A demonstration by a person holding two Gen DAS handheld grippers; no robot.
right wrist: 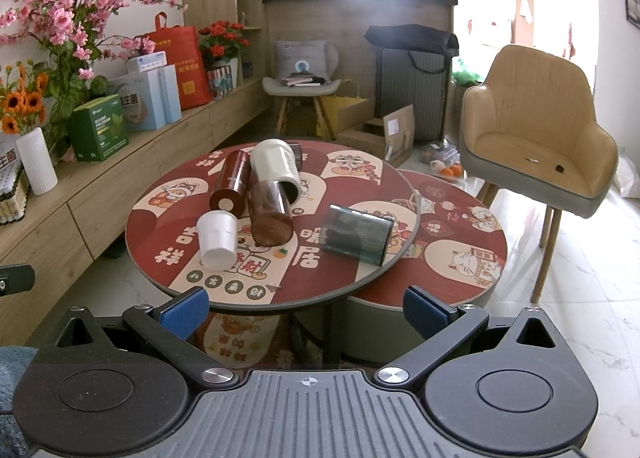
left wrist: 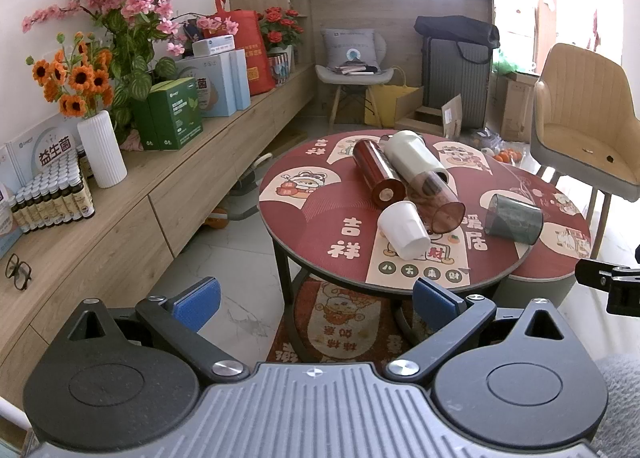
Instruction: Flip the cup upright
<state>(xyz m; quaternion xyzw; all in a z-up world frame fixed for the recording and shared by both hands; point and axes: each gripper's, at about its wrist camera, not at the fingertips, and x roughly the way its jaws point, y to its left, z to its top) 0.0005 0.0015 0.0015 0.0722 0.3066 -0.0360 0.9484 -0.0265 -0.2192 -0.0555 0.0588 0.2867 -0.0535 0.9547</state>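
Several cups lie on their sides on a round red table (left wrist: pixel 312 217) (right wrist: pixel 168 225): a small white cup (left wrist: pixel 403 230) (right wrist: pixel 216 240), a clear brown cup (left wrist: pixel 438 199) (right wrist: pixel 269 213), a dark red tumbler (left wrist: pixel 378 173) (right wrist: pixel 230 183), a cream cup (left wrist: pixel 412 157) (right wrist: pixel 276 165) and a dark green cup (left wrist: pixel 514 219) (right wrist: pixel 356 234) near the right edge. My left gripper (left wrist: pixel 316 298) is open and empty, short of the table's front edge. My right gripper (right wrist: pixel 306 310) is open and empty, also short of that edge.
A lower round table (right wrist: pixel 460 242) is tucked under the right side. A beige armchair (right wrist: pixel 536 137) stands to the right. A long wooden sideboard (left wrist: pixel 120 209) with flowers, boxes, bottles and a white vase (left wrist: pixel 102 149) runs along the left.
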